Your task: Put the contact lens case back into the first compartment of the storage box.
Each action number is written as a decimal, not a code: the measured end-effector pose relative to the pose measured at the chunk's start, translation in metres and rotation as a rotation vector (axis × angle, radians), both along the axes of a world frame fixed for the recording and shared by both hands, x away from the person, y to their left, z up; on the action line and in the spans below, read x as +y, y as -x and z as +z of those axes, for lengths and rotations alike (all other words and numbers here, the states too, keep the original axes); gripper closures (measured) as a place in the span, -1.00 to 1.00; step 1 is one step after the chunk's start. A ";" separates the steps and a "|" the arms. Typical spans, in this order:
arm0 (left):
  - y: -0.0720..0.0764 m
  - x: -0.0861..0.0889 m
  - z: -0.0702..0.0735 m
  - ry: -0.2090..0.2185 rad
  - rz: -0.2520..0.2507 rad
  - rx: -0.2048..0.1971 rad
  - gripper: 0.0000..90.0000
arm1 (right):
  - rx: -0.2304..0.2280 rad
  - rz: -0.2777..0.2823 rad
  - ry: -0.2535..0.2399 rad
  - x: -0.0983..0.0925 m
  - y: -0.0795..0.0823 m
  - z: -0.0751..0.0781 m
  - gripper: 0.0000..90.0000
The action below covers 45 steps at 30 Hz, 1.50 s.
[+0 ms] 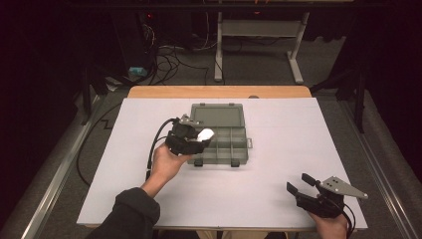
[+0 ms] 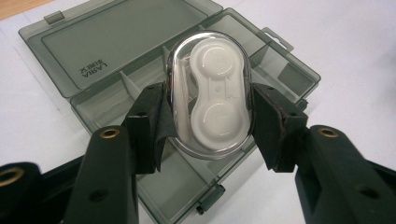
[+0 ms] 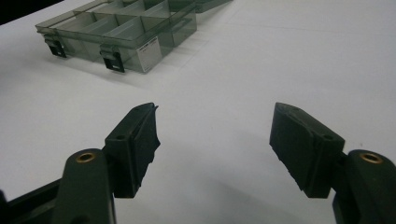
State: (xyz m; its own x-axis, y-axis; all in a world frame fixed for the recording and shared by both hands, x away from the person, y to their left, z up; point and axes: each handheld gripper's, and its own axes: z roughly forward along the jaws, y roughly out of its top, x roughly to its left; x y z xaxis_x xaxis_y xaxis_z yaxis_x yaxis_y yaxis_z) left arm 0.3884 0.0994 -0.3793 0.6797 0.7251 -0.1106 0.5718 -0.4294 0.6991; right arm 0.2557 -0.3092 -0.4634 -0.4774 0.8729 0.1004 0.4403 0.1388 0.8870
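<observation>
Above the open organiser box (image 2: 140, 51), left claw (image 2: 210, 116) grips clear oval case (image 2: 210, 93) across its width, long axis running away from the camera; right claw (image 3: 215, 140) gapes empty.

I see a clear oval contact lens case (image 2: 208, 95) with a white double-well insert, held lifted above my open smoky-grey compartment box (image 2: 100, 39). The box lies near the table's middle, lid flat toward the far edge.
</observation>
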 end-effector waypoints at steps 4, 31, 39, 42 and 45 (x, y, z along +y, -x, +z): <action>-0.003 0.002 -0.001 0.000 0.009 0.003 0.08 | 0.000 0.001 0.000 0.000 0.000 0.000 -0.28; -0.025 0.008 -0.004 -0.003 0.077 0.008 0.08 | 0.002 0.005 0.003 0.000 0.000 0.000 -0.28; -0.030 0.008 -0.007 -0.006 0.094 0.017 0.08 | -0.001 0.003 -0.002 0.000 0.000 0.000 -0.29; -0.032 0.009 -0.008 -0.006 0.101 0.021 0.08 | 0.000 0.003 0.000 0.000 0.000 0.000 -0.29; -0.034 0.009 -0.010 -0.006 0.109 0.022 0.08 | 0.000 0.003 0.000 0.000 0.000 0.000 -0.29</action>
